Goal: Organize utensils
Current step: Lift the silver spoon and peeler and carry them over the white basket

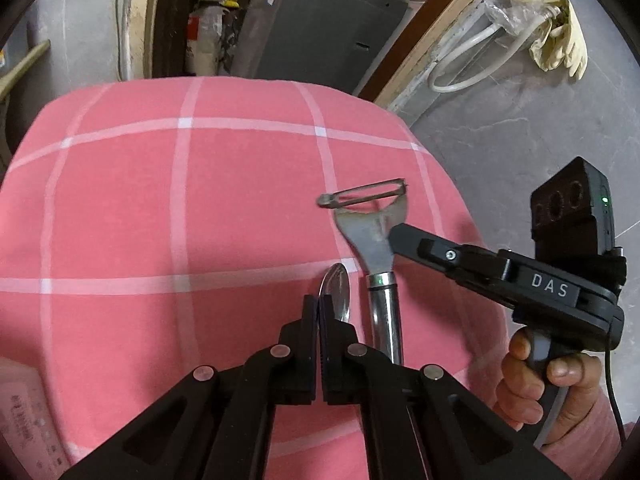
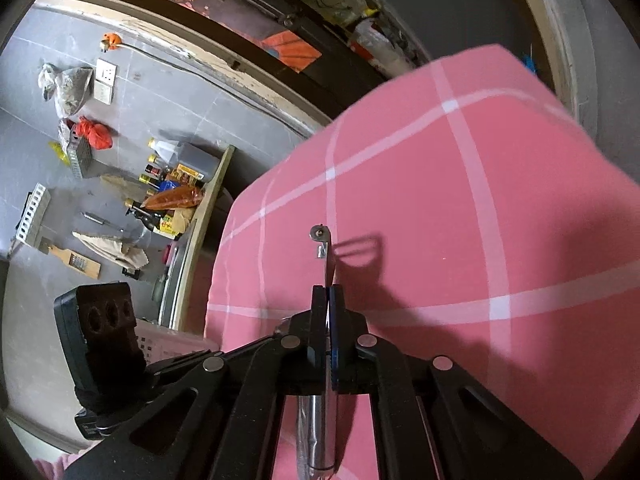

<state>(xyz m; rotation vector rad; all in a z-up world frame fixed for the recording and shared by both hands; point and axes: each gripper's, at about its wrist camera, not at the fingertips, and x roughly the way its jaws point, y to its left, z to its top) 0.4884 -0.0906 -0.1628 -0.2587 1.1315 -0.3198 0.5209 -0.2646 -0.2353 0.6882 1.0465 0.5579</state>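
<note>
The left gripper (image 1: 319,312) is closed on the spoon (image 1: 338,292); the right gripper (image 2: 329,300) clamps the peeler (image 1: 370,224), at the spoon's 1 o'clock. Both grips should hold firm so neither utensil twists.

Setting: a lived-in home kitchen or utility corner. Table (image 1: 120,200) under a pink checked cloth. Grey tiled floor and walls. In the right wrist view, sauce and oil bottles (image 2: 168,184) crowd a shelf at 9 o'clock; wall socket (image 2: 106,72) at 10. In the left wrist view, rubber gloves (image 1: 560,36) hang over white pipes (image 1: 472,64) at 1 o'clock.
</note>
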